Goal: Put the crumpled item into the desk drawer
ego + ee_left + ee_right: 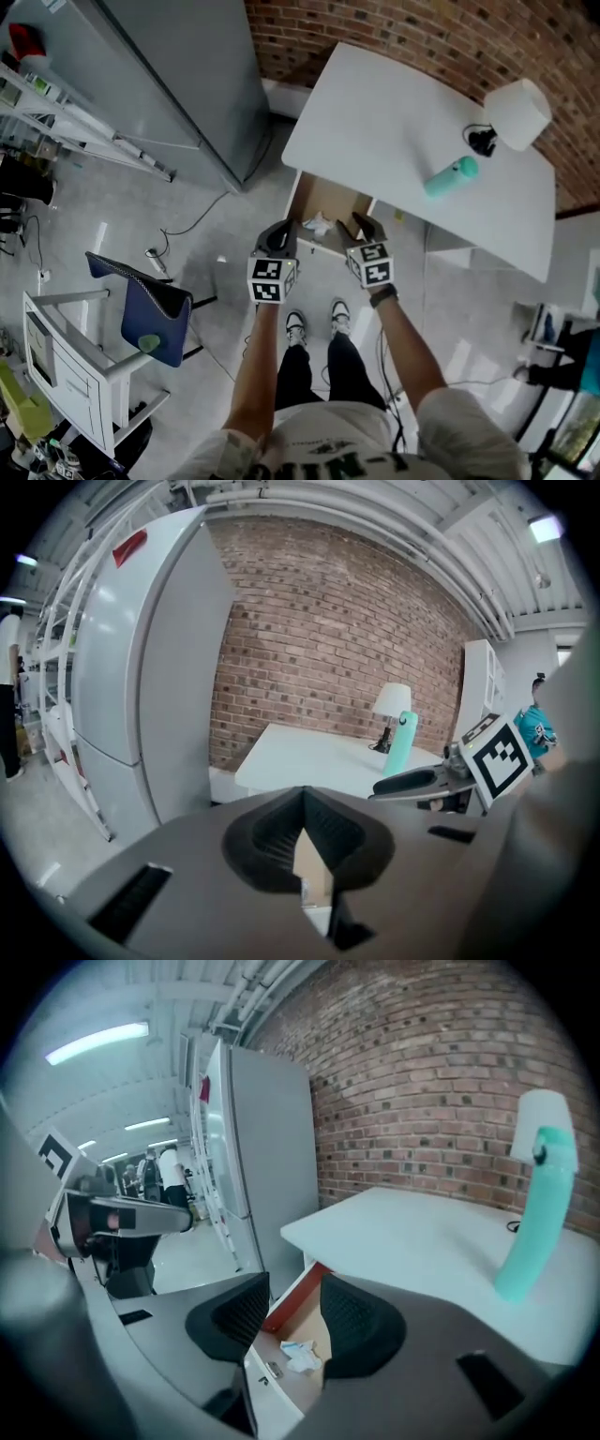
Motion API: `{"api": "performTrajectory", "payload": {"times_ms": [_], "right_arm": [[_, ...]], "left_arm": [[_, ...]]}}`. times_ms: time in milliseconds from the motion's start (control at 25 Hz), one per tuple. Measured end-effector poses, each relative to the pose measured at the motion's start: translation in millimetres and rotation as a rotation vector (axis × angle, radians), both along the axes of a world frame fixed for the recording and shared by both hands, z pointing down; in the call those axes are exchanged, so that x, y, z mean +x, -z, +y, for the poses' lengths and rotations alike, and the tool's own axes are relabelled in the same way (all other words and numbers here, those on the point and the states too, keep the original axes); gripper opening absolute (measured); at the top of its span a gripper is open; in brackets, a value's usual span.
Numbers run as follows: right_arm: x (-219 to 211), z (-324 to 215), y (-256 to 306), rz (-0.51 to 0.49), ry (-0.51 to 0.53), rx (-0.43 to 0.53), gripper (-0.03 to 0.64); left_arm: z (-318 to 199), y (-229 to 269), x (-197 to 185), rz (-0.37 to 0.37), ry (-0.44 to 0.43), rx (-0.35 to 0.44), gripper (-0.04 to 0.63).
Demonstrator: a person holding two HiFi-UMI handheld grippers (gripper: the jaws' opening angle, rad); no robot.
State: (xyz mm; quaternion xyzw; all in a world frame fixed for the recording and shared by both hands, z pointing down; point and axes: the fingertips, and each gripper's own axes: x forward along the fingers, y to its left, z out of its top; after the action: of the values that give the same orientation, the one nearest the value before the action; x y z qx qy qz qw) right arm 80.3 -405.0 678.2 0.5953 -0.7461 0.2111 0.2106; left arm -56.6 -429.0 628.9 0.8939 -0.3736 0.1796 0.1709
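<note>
The crumpled white item lies inside the open desk drawer, which is pulled out from under the white desk. My right gripper hovers over the drawer's front right; its jaws stand open, nothing is between them, and the item is below and apart from them. My left gripper hangs at the drawer's front left. Its jaws meet at the tips and hold nothing.
A teal bottle, a white lamp and a small black object stand on the desk's far right. A grey fridge is at the left, a blue chair on the floor at the lower left. A brick wall backs the desk.
</note>
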Motion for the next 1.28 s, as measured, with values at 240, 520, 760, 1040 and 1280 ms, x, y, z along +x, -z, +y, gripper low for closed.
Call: {"api": "performTrajectory", "payload": {"times_ms": [240, 520, 760, 1040, 1280], "right_arm": [[15.6, 6.5, 91.4, 0.003, -0.107, 0.129, 0.118], [24.8, 30.7, 183.1, 0.024, -0.196, 0.259, 0.073], [16.3, 57.4, 249.6, 0.007, -0.225, 0.354, 0.038], [6.0, 82.8, 295.1, 0.001, -0.233, 0.45, 0.025], [9.4, 92.2, 306.4, -0.003, -0.255, 0.459, 0.005]], "left_arm": [[4.5, 80.4, -0.4, 0.021, 0.037, 0.112, -0.002], [25.4, 155.4, -6.6, 0.045, 0.022, 0.212, -0.002], [47.5, 211.4, -4.6, 0.08, 0.007, 0.296, -0.002], [58.3, 256.4, -7.6, 0.092, 0.01, 0.417, -0.002], [67.8, 282.1, -6.3, 0.111, 0.011, 0.464, -0.002]]}}
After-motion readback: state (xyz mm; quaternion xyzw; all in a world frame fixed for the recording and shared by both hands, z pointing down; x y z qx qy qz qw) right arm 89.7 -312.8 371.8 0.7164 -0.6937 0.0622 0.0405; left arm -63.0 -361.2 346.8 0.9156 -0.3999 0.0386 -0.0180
